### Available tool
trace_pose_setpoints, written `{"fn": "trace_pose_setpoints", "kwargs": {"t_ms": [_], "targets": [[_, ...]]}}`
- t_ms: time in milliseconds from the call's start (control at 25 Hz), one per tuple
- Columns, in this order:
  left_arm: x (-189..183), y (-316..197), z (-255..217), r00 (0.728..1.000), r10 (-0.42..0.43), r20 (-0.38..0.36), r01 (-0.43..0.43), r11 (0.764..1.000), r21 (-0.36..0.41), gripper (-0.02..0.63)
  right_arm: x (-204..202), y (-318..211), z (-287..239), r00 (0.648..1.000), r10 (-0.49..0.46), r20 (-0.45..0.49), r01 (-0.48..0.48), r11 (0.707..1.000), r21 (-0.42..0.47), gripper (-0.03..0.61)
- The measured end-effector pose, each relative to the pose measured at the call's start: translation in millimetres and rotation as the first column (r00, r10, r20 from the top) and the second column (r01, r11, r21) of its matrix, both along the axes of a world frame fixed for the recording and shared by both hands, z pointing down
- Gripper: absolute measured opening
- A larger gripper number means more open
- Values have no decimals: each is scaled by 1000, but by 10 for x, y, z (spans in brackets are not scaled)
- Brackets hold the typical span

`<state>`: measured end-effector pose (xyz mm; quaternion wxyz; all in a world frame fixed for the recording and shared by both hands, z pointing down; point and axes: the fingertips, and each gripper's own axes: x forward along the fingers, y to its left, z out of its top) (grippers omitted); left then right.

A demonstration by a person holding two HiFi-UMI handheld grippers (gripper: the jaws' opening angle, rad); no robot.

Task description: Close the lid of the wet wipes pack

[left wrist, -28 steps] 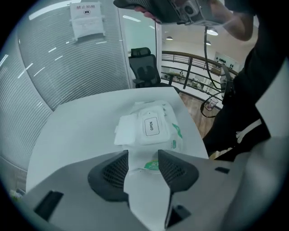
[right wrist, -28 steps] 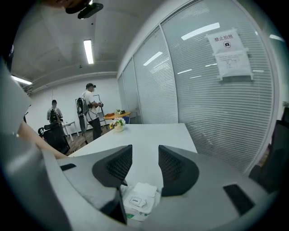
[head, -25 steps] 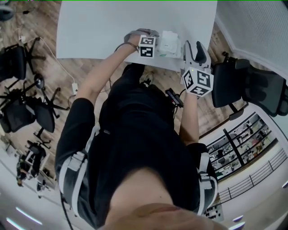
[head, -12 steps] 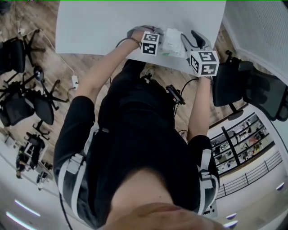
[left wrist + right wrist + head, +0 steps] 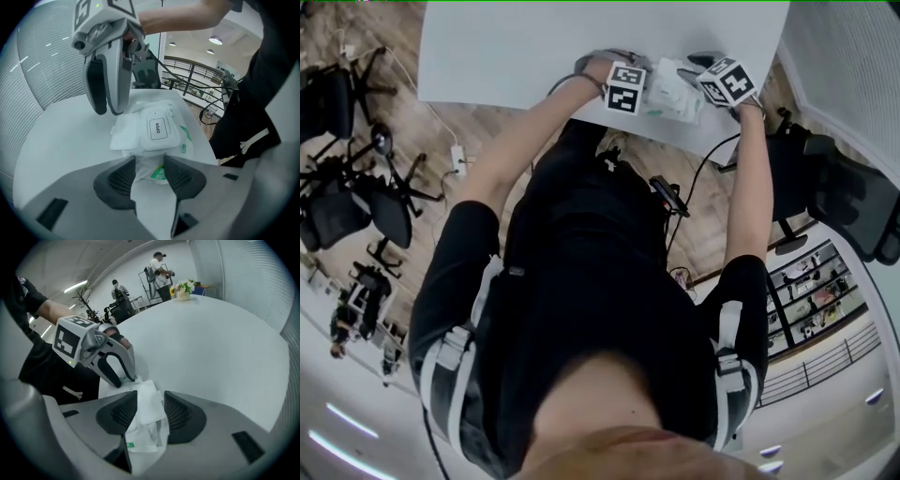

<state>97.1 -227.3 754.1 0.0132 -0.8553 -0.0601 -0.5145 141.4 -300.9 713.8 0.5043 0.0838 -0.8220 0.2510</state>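
Soft wipes pack — ends tight in left hand-held gripper, right hand-held gripper.

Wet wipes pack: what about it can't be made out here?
Left gripper view: far end of wet wipes pack behind right gripper; contact unclear.
Head view: pack tiny, half covered by marker cubes; lid unreadable.
Right gripper view: lid out of sight; only crumpled white wrapper between jaws.

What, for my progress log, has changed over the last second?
The right gripper came in from off the table to the wet wipes pack. Its jaws now straddle the pack's right end, and whether they grip it is unclear. The left gripper stayed clamped on the pack's other end, and the pack stayed put.
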Motion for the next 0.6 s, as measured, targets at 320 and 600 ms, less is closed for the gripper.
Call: {"fn": "trace_pose_setpoints", "kwargs": {"t_ms": [320, 600], "targets": [[-1, -9, 8, 1000, -12, -17, 12, 1000, -11, 198, 6, -12, 387, 994, -98, -41, 93, 988, -125, 190], [-2, -20, 30, 1000, -15, -13, 14, 1000, -19, 198, -46, 40, 489, 991, -129, -36, 120, 974, -193, 139]]}}
